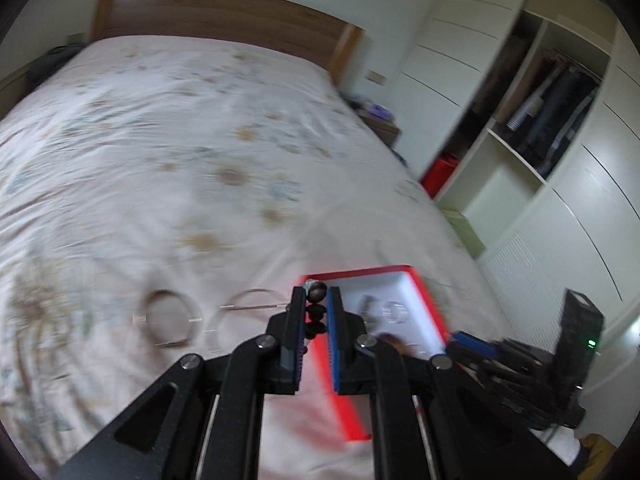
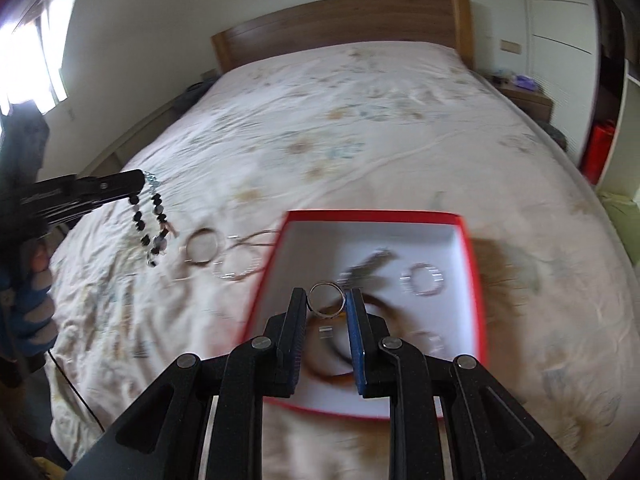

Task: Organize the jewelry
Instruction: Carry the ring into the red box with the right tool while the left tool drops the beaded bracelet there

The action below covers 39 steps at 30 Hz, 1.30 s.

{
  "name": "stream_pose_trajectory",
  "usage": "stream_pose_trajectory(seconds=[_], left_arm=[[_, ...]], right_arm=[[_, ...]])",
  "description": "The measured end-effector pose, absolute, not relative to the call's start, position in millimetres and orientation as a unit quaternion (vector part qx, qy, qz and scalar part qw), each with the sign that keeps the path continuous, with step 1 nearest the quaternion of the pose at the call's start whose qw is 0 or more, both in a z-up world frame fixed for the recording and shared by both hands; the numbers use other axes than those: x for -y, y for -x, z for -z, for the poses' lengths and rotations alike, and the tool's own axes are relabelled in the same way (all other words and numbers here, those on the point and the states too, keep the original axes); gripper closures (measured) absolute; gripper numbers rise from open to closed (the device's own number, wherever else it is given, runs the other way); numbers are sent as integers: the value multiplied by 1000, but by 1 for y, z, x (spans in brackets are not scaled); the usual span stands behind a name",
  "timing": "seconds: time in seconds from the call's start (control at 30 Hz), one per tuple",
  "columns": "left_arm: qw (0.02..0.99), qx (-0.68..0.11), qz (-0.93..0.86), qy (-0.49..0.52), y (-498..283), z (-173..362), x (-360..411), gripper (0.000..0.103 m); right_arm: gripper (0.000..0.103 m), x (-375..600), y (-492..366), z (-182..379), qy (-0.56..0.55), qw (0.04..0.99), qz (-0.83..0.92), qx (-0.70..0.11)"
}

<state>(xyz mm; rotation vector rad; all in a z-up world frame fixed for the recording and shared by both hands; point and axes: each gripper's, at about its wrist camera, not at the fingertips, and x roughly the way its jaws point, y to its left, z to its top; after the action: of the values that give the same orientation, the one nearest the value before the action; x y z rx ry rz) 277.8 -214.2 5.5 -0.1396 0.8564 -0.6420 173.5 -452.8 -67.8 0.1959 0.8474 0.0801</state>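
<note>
Two tools clenched: left beads, right ring | floral bed | wardrobe

A bed with a pale flowered sheet fills the frame; a red box and two bangles lie at lower centre.

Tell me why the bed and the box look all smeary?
Left wrist view: the floral bedsheet and red cardboard box streak with motion blur, while the left gripper stays sharp. Right wrist view: same smear, plus white window glare at left and fisheye bending.
</note>
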Motion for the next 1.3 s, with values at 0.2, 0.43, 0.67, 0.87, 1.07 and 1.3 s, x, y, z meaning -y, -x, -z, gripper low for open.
stream_pose_trajectory(seconds=[0.2, 0.43, 0.67, 0.87, 1.07, 1.3], left_arm=[[829, -431, 350, 57, -283, 19, 287, 94], [793, -469, 385, 46, -284, 60, 343, 94], [767, -508, 390, 27, -275, 103, 358, 94], [764, -524, 376, 36, -278, 115, 348, 93], [773, -511, 373, 39, -274, 95, 335, 93], [805, -480, 346, 21, -249, 60, 298, 84]], right_arm=[[83, 485, -200, 98, -96, 897, -31, -431], [83, 501, -238, 135, -80, 880, -39, -466], [82, 504, -247, 157, -54, 864, -46, -499], [80, 507, -242, 156, -50, 866, -38, -496], [76, 512, -226, 138, -54, 873, -24, -484], [72, 508, -189, 103, -56, 881, -6, -470]])
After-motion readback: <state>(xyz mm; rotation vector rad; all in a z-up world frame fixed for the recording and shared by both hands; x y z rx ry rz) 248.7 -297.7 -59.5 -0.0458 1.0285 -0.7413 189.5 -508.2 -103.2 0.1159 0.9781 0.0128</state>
